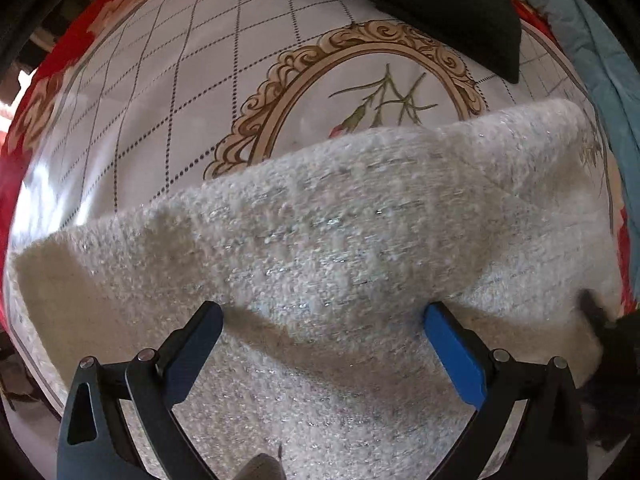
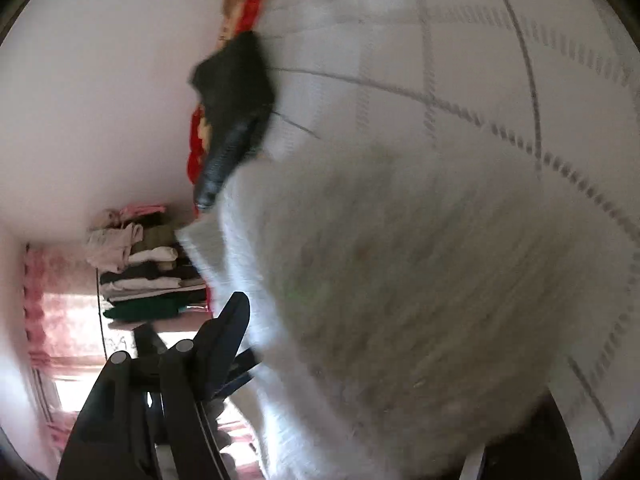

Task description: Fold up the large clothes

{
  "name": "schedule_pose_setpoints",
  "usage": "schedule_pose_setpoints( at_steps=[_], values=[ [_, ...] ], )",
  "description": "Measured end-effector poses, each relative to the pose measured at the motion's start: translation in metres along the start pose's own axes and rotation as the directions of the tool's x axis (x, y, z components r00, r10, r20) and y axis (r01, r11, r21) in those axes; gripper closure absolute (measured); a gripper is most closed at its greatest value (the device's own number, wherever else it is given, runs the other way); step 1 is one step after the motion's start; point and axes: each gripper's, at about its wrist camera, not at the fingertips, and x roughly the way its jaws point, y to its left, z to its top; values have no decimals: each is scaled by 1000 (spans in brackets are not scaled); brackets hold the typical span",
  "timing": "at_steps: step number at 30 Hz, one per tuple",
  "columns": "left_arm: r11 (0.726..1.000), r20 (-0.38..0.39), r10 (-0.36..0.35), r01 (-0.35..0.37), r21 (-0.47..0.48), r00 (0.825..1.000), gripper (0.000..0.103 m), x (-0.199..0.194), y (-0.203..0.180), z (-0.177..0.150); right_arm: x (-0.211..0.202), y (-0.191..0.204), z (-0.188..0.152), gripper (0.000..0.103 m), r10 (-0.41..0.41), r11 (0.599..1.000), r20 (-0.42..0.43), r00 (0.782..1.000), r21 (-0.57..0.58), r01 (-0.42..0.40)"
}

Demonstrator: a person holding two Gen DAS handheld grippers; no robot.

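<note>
The fluffy white sweater (image 1: 320,248) lay just below the bedspread's oval medallion (image 1: 352,92), looking soft, floppy and light; its hem corners seemed the best grab. The left gripper (image 1: 322,320) gaped wide over it, holding nothing. The right gripper (image 2: 360,360) was blurred, its grip impossible to tell.

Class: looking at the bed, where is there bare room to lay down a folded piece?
Free: the bedspread between the white sweater and the red border, left of the oval frame. Crowded: the top right, where a black garment lies.
</note>
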Motion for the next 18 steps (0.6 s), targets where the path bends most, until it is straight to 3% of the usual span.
schedule_pose_setpoints(
  at_steps=[2,4,7,11,18],
  values=[
    [1000,2,6,-6,0,1000,0,2,2,2,6,-17,1,62,43,999,35,998,25,-44],
    [1000,13,16,-16,-8,1000,0,-6,4,5,9,-18,0,74,89,991,59,994,90,-94],
    [1000,42,21,-20,-22,999,0,-17,8,3,2,1,-2,78,78,992,101,992,89,-87],
    [994,-29,-34,31,-100,999,0,17,13,9,-3,23,-2,80,57,997,87,995,55,-62],
    [987,-7,-98,97,-128,995,0,23,25,4,3,107,-2,81,-21,986,57,998,-166,30]
  ],
)
